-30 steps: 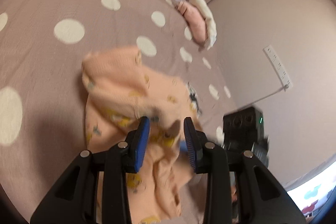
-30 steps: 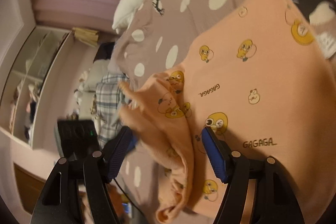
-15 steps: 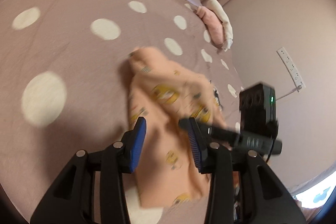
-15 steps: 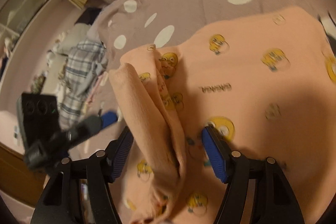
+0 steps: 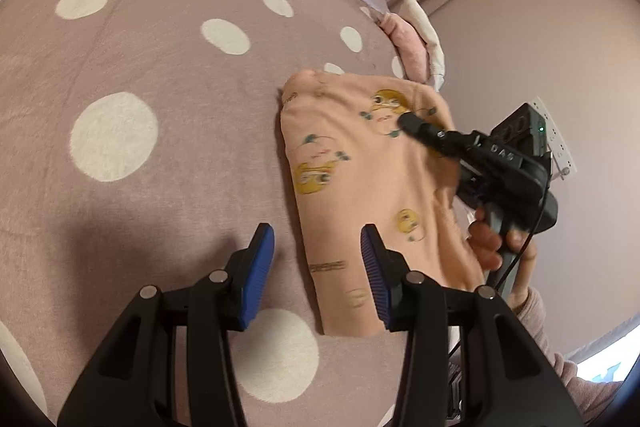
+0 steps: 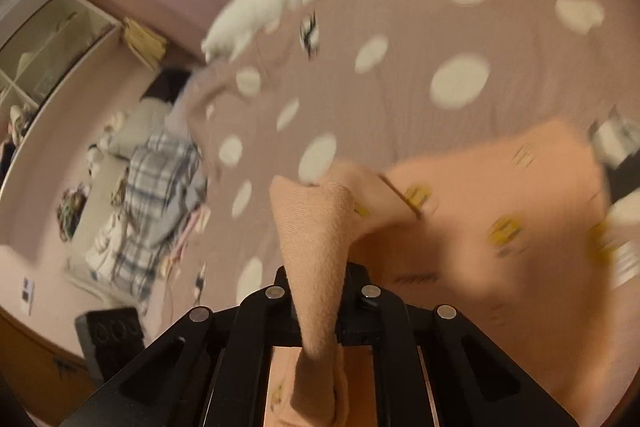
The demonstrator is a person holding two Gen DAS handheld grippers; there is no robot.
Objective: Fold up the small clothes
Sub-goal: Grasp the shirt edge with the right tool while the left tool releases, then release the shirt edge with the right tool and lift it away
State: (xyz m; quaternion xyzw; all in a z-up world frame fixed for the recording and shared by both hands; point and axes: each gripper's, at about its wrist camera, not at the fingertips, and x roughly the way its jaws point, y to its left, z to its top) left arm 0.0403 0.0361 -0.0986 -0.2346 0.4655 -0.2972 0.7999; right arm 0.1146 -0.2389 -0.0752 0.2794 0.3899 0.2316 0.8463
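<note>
— What's the garment (image 5: 360,187) like?
— Peach knit, printed with yellow cartoon faces and small lettering, folded into a narrow panel.
— Where does it lie?
— On the spotted blanket (image 5: 160,67), near its wall-side edge. One fold (image 6: 316,247) is bunched and lifted off it.

The left gripper (image 5: 317,259), black-framed with blue ribbed pads (image 5: 259,269), has its jaws spread wide and grips nothing. The right gripper (image 6: 320,279) is clamped tight, its black jaws pressed together on a bunched fold of peach-coloured knit garment (image 6: 316,239). In the left wrist view, the person's right hand (image 5: 500,247) wraps the right gripper's dark handle.
</note>
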